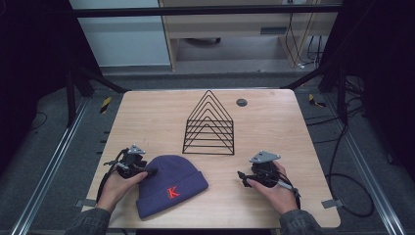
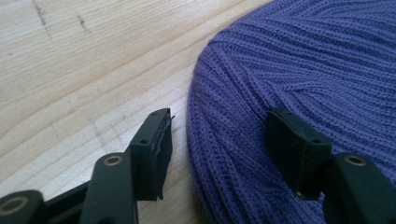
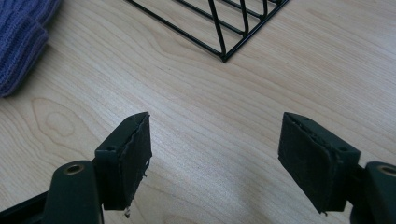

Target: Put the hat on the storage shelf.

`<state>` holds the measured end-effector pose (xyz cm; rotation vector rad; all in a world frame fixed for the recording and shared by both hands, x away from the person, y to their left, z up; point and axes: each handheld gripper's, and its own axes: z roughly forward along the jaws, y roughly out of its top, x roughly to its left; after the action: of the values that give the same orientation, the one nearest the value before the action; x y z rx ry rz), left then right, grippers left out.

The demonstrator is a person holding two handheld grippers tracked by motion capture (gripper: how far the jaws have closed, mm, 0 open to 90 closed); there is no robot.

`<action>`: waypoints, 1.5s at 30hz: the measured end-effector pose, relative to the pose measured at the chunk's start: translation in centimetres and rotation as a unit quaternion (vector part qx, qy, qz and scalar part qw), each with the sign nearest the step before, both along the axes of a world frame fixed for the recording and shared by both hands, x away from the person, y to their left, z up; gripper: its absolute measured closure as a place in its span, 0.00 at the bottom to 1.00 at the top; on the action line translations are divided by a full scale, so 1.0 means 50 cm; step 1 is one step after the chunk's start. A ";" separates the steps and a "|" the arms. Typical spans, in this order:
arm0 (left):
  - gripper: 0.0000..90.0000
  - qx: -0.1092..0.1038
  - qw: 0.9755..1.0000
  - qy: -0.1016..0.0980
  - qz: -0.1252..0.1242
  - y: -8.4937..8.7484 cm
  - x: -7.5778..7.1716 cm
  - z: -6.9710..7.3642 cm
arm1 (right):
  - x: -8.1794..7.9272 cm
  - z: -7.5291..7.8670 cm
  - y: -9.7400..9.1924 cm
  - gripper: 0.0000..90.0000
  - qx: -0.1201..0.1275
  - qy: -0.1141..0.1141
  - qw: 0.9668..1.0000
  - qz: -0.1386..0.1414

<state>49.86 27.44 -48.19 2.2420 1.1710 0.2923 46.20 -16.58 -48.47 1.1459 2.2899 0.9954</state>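
While the purple knit beanie (image 1: 169, 187) lies flat on the wooden table (image 1: 274, 127), on the near side of the black wire rack (image 1: 209, 125) and with its red letter K facing up, the high view shows the left gripper (image 1: 147, 172) at the beanie's left edge and the right gripper (image 1: 243, 179) resting on bare wood well to the beanie's right. In the left gripper view, the jaws straddle the rounded rim of the beanie (image 2: 299, 74): one jaw stands over the table just outside the knit, the other sits on top of the fabric, and a fair gap remains between them, so the cloth looks bracketed but not yet pinched. In the right gripper view, the right gripper (image 3: 215, 154) stands wide with nothing between its jaws, the corner of the rack (image 3: 224, 32) ahead and a bit of the beanie (image 3: 21, 37) off to one side. By my reading the work has barely begun: the grasp on the beanie is being set up, and lifting it, likely towards the rack, all remains to do.
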 end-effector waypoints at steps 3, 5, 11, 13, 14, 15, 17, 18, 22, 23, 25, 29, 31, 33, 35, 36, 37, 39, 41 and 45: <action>0.57 -0.003 1.000 0.004 -0.009 -0.001 -0.001 0.001 | -0.001 0.000 0.001 0.28 0.000 0.002 1.000 0.002; 0.61 -0.006 1.000 0.009 -0.014 -0.003 -0.002 0.000 | -0.001 0.000 0.003 0.28 -0.004 0.002 1.000 0.004; 0.75 -0.007 0.999 0.018 -0.025 -0.004 -0.003 0.004 | -0.001 -0.001 0.003 0.28 -0.004 0.002 1.000 0.003; 0.79 -0.005 0.999 0.017 -0.027 -0.004 -0.004 0.005 | -0.001 -0.001 0.002 0.28 -0.003 0.004 1.000 0.002; 0.79 -0.005 0.999 0.017 -0.027 -0.004 -0.004 0.005 | -0.001 -0.001 0.002 0.28 -0.003 0.004 1.000 0.002; 0.80 -0.004 0.999 0.018 -0.027 -0.004 -0.003 0.005 | 0.000 -0.002 0.002 0.28 -0.004 0.004 1.000 0.002; 0.82 -0.002 1.000 0.011 -0.024 -0.004 -0.004 0.009 | 0.000 -0.003 0.001 0.27 -0.005 0.004 1.000 0.001; 0.83 -0.001 1.000 0.005 -0.020 -0.004 -0.004 0.010 | 0.001 -0.003 0.001 0.27 -0.006 0.004 1.000 0.002; 0.84 0.010 1.000 -0.010 -0.015 -0.002 -0.008 0.018 | 0.001 -0.004 0.001 0.27 -0.009 0.003 1.000 0.001; 0.84 0.010 1.000 -0.014 -0.015 -0.002 -0.010 0.020 | 0.001 -0.004 0.001 0.27 -0.011 0.003 1.000 0.002; 0.85 0.012 0.999 -0.026 -0.015 -0.003 -0.015 0.029 | 0.001 -0.004 0.001 0.27 -0.013 0.004 1.000 0.001; 0.85 0.022 0.998 -0.058 -0.021 -0.003 -0.028 0.051 | 0.001 -0.004 -0.002 0.26 -0.016 0.004 1.000 -0.002; 0.85 0.033 0.996 -0.085 -0.026 -0.004 -0.034 0.063 | 0.001 -0.004 -0.002 0.26 -0.017 0.003 1.000 -0.003; 0.85 0.046 0.993 -0.106 -0.025 -0.004 -0.036 0.074 | 0.002 -0.006 -0.002 0.26 -0.020 0.003 1.000 -0.005; 0.85 0.045 0.992 -0.112 -0.024 -0.002 -0.037 0.081 | 0.003 -0.007 -0.002 0.26 -0.022 0.003 1.000 -0.005; 0.86 0.033 0.991 -0.125 -0.023 0.002 -0.040 0.094 | 0.002 -0.007 -0.002 0.26 -0.024 0.003 1.000 -0.004; 0.86 0.033 0.991 -0.125 -0.023 0.002 -0.040 0.094 | 0.002 -0.007 -0.002 0.26 -0.024 0.001 1.000 -0.004; 0.86 0.033 0.988 -0.148 -0.028 0.001 -0.051 0.116 | 0.001 -0.005 -0.004 0.26 -0.024 0.001 1.000 -0.005; 0.86 0.034 0.986 -0.162 -0.031 0.001 -0.058 0.130 | 0.002 -0.004 -0.004 0.26 -0.023 0.000 1.000 -0.006; 0.86 0.027 0.982 -0.182 -0.037 0.000 -0.069 0.157 | 0.002 -0.002 -0.004 0.26 -0.024 -0.004 1.000 -0.002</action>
<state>46.40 27.42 -40.36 2.1536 0.8924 0.6780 46.28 -16.79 -48.60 1.1241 2.2920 0.9379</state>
